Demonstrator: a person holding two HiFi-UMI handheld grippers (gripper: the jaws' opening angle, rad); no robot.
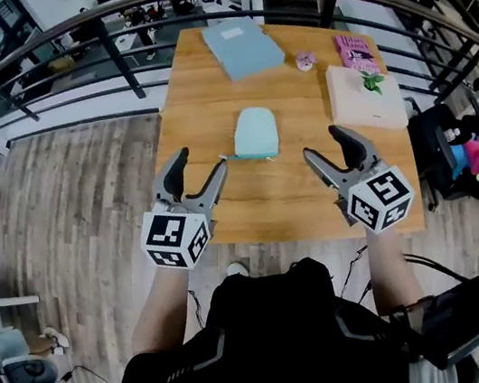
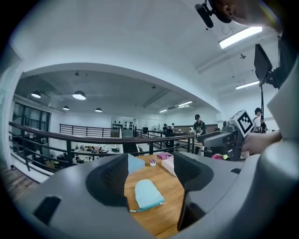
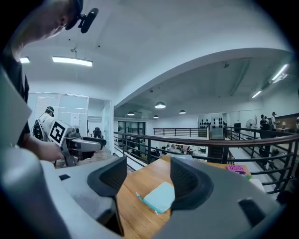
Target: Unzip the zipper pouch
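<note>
Zipper pouch [image 1: 255, 133] is taken as the landmark: it lies flat and untouched near the middle of the wooden table [image 1: 196, 102], its zipper edge [image 1: 252, 156] turned toward the person. On the near side of the pouch, the left gripper [image 1: 201, 163] is held off its near-left corner and the right gripper [image 1: 323, 144] off its near-right corner — both with jaws spread, nothing between them, and well short of contact. Small pale tabs [image 2: 132, 210] are seen at both ends of the zipper edge; which one is the slider pull cannot be told.

Several failures are judged possible from here. If the pull is tugged before the pouch is pinned, the light, soft body is expected to slide across the smooth wood rather than open. If the wide jaws are closed on so small a tab, it may be missed or let slip — or fabric may be caught with it and the zipper jammed. If the holding grip is placed on the zipper line itself, the slider's path is blocked. Beyond the pouch, a blue folder [image 1: 241, 46], a pink book [image 1: 355, 51] and a white box [image 1: 362, 95] are set well apart and are not thought to be at risk.
</note>
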